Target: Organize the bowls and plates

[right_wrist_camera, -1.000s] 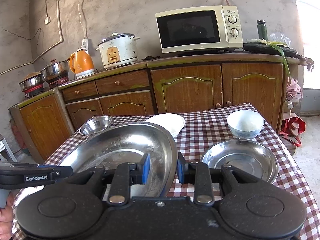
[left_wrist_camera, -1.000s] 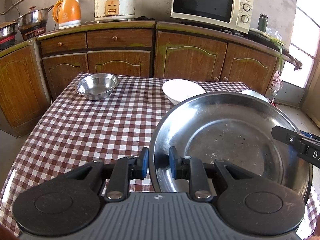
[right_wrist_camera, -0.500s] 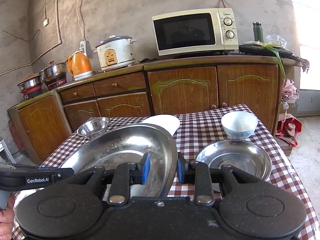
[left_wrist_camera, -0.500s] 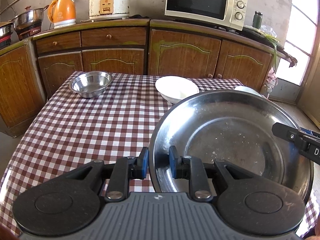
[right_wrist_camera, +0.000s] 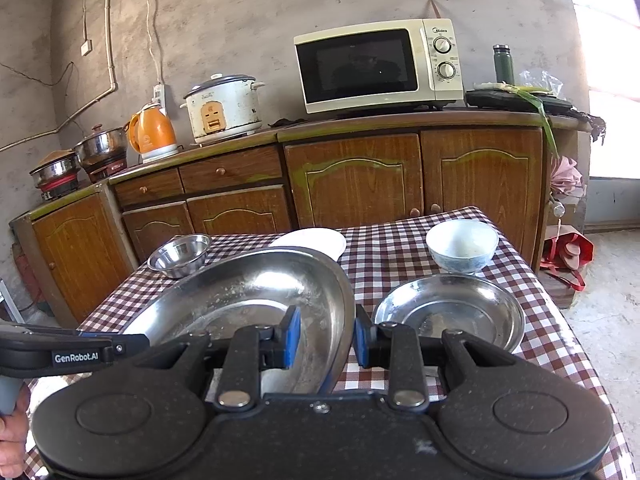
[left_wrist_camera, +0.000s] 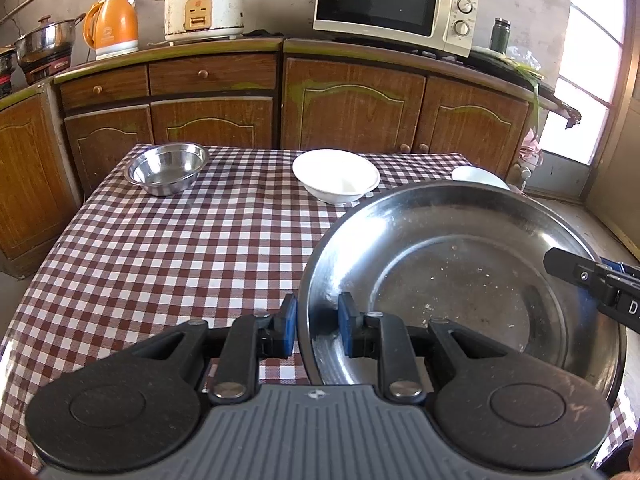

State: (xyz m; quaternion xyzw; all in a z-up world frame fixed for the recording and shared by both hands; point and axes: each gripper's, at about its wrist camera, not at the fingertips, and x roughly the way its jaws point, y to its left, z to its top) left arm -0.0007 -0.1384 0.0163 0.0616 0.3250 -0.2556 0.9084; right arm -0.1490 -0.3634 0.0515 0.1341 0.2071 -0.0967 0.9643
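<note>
A large steel plate [left_wrist_camera: 460, 280] [right_wrist_camera: 240, 300] is held above the checked table [left_wrist_camera: 180, 260] by both grippers. My left gripper [left_wrist_camera: 318, 316] is shut on its left rim, one pad inside and one outside. On the opposite rim my right gripper [right_wrist_camera: 327, 332] is shut the same way; its finger [left_wrist_camera: 592, 280] shows at the far right of the left wrist view. A smaller steel plate [right_wrist_camera: 448, 312] lies just right of the held one. Behind it stands a white and blue bowl [right_wrist_camera: 462, 244]. Also on the table are a white bowl [left_wrist_camera: 336, 176] and a steel bowl [left_wrist_camera: 166, 168].
Wooden cabinets [left_wrist_camera: 352, 104] run behind the table with a microwave [right_wrist_camera: 376, 66], rice cooker [left_wrist_camera: 204, 8], orange kettle [left_wrist_camera: 112, 26] and pots [right_wrist_camera: 100, 152] on top. A person's hand [right_wrist_camera: 12, 432] grips the left tool. The floor drops off at the table's right edge [right_wrist_camera: 560, 320].
Both grippers keep their hold on the large plate. The right gripper has drifted slightly right with it, so the small plate and bowls sit a little further left in its view.
</note>
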